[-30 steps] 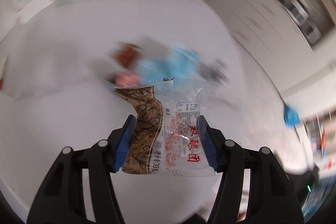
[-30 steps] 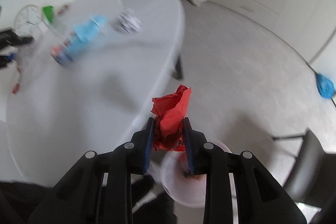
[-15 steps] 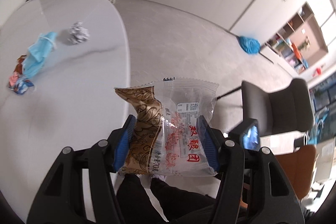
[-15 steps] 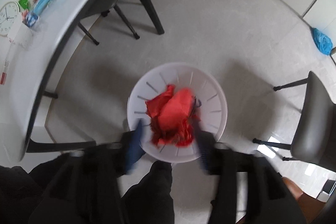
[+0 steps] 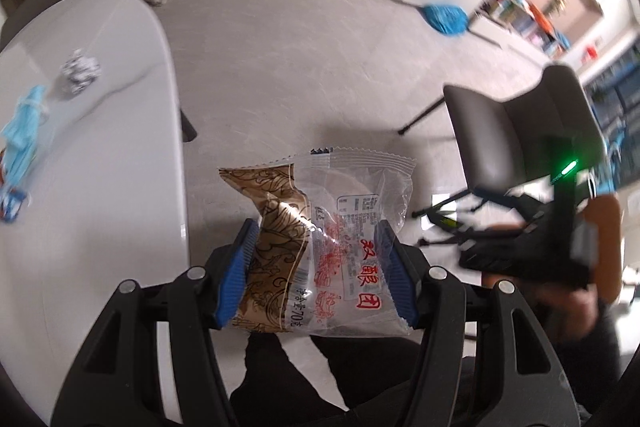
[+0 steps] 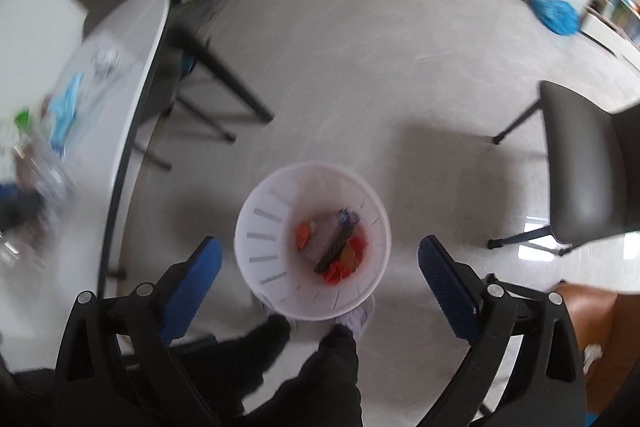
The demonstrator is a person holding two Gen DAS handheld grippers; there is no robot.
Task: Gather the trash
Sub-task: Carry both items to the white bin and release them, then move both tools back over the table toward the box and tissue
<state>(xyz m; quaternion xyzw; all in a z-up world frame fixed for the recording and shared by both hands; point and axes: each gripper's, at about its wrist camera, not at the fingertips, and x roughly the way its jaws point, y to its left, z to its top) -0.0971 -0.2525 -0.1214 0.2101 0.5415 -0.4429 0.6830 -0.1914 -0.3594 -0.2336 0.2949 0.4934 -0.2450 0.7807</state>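
Observation:
My left gripper (image 5: pixel 318 267) is shut on a clear and brown snack wrapper (image 5: pixel 320 247) with red print, held over the floor beside the white table (image 5: pixel 100 147). My right gripper (image 6: pixel 316 263) hangs above the white trash bin (image 6: pixel 264 227), its jaws opening wide with nothing between them. Red crumpled paper (image 6: pixel 344 263) and other wrappers lie at the bin's bottom. On the table remain a foil ball (image 5: pixel 80 71), a blue face mask (image 5: pixel 24 131) and a small wrapper (image 5: pixel 10 203). The right gripper's body (image 5: pixel 532 247) shows at the right of the left wrist view.
A dark chair (image 6: pixel 584 171) stands right of the bin, also the chair (image 5: pixel 520 135) in the left wrist view. A blue mop head (image 6: pixel 556 13) lies on the floor far back. The person's dark trouser legs (image 6: pixel 304 367) are under both grippers. Table legs (image 6: pixel 224 79) stand left of the bin.
The right gripper swung from the table to above the bin, opened, and the red paper dropped into it. The left gripper carried the wrapper off the table toward the floor side.

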